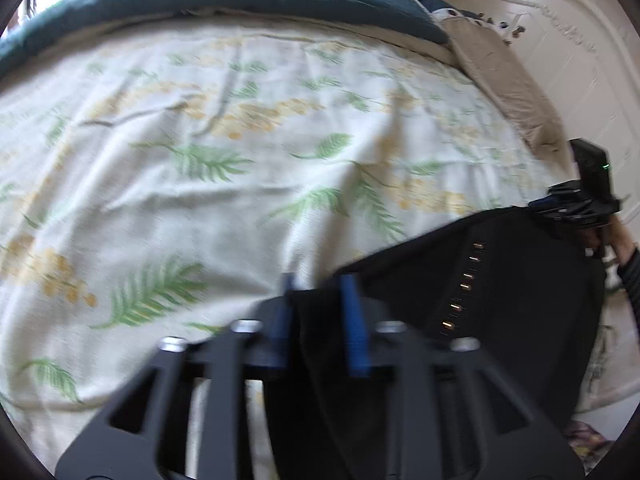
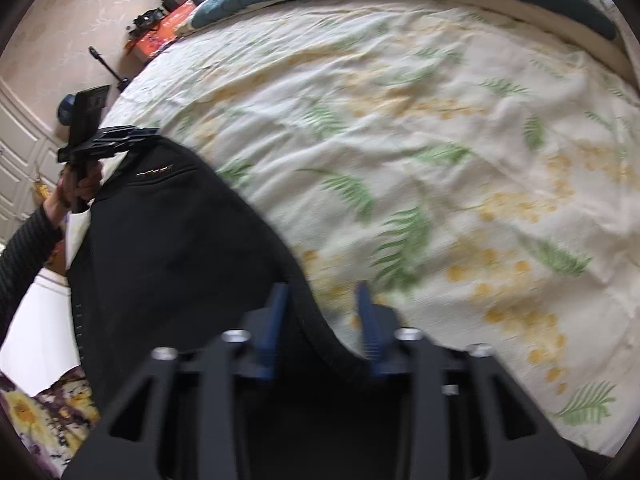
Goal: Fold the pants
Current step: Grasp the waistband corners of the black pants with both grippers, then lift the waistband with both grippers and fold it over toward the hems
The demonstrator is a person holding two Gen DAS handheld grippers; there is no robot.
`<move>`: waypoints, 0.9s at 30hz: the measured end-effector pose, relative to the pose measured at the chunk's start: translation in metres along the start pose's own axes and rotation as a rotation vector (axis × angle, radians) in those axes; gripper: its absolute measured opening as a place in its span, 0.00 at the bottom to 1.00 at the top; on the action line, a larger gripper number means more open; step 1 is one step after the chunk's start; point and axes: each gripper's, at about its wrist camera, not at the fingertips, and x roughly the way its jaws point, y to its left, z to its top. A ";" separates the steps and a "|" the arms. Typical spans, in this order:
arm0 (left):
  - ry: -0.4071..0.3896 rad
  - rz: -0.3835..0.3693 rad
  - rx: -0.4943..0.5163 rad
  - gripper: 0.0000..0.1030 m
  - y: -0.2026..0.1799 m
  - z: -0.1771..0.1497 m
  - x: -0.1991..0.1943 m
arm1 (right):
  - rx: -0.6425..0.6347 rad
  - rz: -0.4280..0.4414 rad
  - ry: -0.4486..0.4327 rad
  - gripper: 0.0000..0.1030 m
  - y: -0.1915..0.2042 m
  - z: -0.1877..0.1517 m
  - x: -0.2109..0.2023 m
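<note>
The bed (image 1: 240, 140) lies wide under its fern-print sheet, my landing ground. Above its near edge I hold the black pants (image 1: 500, 280) stretched between both tools so they hang flat for folding: left gripper (image 1: 320, 312) and right gripper (image 2: 320, 320), jaws each clamped on the waistband.
</note>
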 end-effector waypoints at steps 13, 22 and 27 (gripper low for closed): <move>-0.152 -0.120 0.039 0.08 -0.046 -0.031 -0.085 | -0.108 -0.245 -0.252 0.11 0.086 -0.055 -0.076; -0.204 -0.166 -0.034 0.08 -0.073 -0.134 -0.142 | -0.114 -0.376 -0.323 0.11 0.157 -0.162 -0.078; -0.171 -0.163 -0.101 0.05 -0.075 -0.187 -0.138 | -0.038 -0.371 -0.288 0.11 0.165 -0.198 -0.051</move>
